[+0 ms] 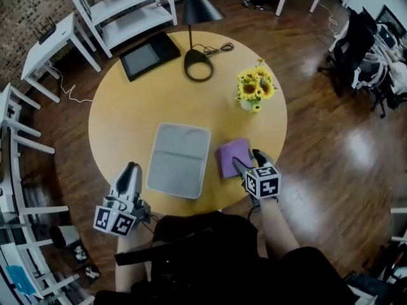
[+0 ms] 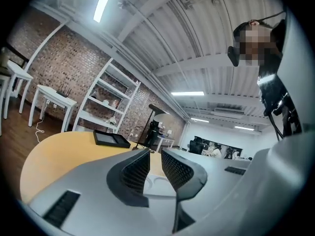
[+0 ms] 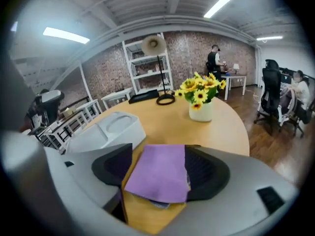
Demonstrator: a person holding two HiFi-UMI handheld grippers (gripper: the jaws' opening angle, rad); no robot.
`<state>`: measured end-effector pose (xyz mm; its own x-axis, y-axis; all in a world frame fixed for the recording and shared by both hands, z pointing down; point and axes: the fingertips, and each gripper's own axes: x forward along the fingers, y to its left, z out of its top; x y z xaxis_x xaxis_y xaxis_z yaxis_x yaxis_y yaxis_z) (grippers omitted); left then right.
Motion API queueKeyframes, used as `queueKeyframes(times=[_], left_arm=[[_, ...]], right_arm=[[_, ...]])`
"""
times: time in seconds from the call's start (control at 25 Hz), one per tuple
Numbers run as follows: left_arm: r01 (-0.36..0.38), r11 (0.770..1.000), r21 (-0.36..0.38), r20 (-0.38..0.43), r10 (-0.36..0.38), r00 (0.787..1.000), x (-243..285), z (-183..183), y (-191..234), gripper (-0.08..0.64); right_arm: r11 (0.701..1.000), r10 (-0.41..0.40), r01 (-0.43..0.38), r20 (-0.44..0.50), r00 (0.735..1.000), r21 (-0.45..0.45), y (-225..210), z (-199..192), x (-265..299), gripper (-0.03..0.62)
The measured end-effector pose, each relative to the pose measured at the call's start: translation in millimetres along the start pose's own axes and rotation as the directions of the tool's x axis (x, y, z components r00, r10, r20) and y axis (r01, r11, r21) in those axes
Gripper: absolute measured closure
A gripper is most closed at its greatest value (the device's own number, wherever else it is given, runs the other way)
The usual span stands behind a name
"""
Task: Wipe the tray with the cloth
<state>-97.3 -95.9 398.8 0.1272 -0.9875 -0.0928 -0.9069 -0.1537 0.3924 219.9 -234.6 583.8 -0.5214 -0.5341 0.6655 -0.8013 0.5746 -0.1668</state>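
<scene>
Starting left: your left gripper [image 1: 131, 168] sits at the near edge of the table [image 1: 121, 100], just left of the tray [image 1: 179, 159]. It points level, jaws parted by a narrow gap with nothing in them. Risk here: nothing pins the tray. It lies flat and empty near the table's front edge, so wiping strokes can likely skate it across the smooth top or off that edge. Bracing it with this gripper can also go wrong: come in too fast and you shove the tray right, into the cloth.

The cloth [image 1: 233, 156], purple and folded, lies on the table just right of the tray, apart from it. Your right gripper [image 1: 248, 159] tilts down over it, jaws spread wide and straddling it. The cloth's right edge lies against one jaw and the other jaw is clear, so there is no squeeze yet. Likely failures:
- Closing too high pinches only the top layer, and the fold opens and drags.
- Closing too low scrapes the pads on the wood.
- Something darker shows under the cloth's near edge, maybe a lower layer, and it may dangle.

Further right and back, the vase of sunflowers [image 1: 255, 89] stands well apart from the cloth. A wide swing while lifting could still clip it and tip it.
</scene>
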Motion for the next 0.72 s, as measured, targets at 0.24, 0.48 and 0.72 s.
queueKeyframes(times=[0.24,0.48,0.72], left_arm=[[0.039,0.999,-0.023,-0.086,-0.041,0.995,16,-20,-13,0.494],[0.061,0.997,-0.042,-0.095,-0.064,0.993,11,-15,3,0.495],[0.05,0.996,-0.073,-0.119,-0.058,0.991,0,-22,29,0.495]], right_arm=[[0.999,-0.034,0.023,-0.275,0.961,-0.042,-7,-43,55,0.207],[0.993,-0.119,0.107,-0.307,0.944,-0.055,-4,-48,84,0.205],[0.997,-0.072,0.058,-0.374,0.924,-0.048,-1,-70,78,0.384]])
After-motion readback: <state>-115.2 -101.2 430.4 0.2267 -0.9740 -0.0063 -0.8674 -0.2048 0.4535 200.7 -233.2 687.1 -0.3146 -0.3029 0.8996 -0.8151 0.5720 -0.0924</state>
